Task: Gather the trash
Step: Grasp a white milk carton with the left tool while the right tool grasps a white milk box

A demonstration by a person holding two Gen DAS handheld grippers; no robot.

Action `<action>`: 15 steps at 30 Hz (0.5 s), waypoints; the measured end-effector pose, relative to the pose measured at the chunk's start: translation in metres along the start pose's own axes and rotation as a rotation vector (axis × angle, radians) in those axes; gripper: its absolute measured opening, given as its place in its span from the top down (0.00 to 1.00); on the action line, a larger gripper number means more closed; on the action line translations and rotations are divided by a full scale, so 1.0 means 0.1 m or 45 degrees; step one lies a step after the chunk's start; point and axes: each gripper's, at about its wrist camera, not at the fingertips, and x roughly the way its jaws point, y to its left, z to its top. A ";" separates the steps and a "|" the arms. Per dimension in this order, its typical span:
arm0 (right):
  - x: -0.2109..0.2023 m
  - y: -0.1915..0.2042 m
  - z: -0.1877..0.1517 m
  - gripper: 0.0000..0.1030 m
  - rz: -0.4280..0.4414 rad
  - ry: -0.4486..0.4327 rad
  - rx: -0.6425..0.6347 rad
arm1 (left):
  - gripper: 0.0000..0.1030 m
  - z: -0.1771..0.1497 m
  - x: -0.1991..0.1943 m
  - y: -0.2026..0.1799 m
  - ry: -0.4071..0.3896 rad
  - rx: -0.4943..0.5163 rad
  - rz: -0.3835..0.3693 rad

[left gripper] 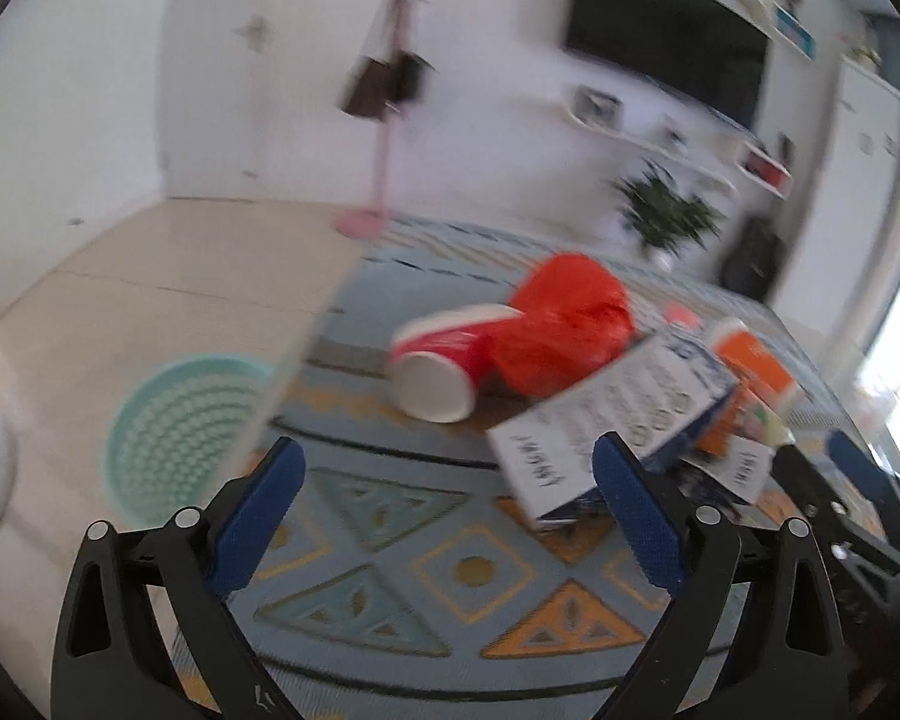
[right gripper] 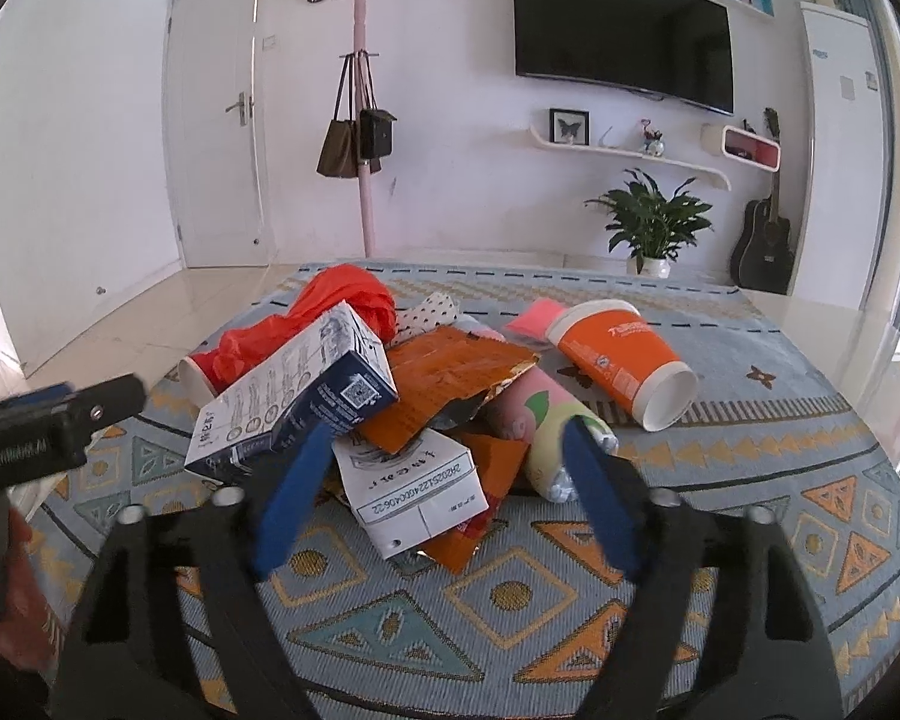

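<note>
Reading "2H20251224GD040622" on white carton [right gripper: 414, 492] between spread right tongs [right gripper: 444, 474].

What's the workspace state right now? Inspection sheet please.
Surface: patterned rug on a pale tiled floor.
Job's things: pile of trash, with a blue-and-white carton, orange wrapper, red plastic bag, orange cup on its side, red cup on its side.
Bin: green basket on the floor, left of the rug.
Clutter: nothing seen beyond the trash.
Grippers: left gripper open, empty; right gripper open, empty, near the pile.
Cables: nothing seen.
Surroundings: television, potted plant, guitar, coat stand.
</note>
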 end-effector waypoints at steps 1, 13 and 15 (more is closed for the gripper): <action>0.01 0.00 0.00 0.39 0.002 0.003 0.004 | 0.09 0.05 0.07 -0.02 0.042 0.013 -0.063; 0.23 -0.15 -0.02 0.25 0.168 0.208 -0.018 | 0.25 -0.02 0.65 -0.10 0.320 0.027 -0.338; 0.32 -0.17 -0.01 0.24 0.214 0.256 -0.021 | 0.27 -0.04 0.65 -0.10 0.348 0.004 -0.417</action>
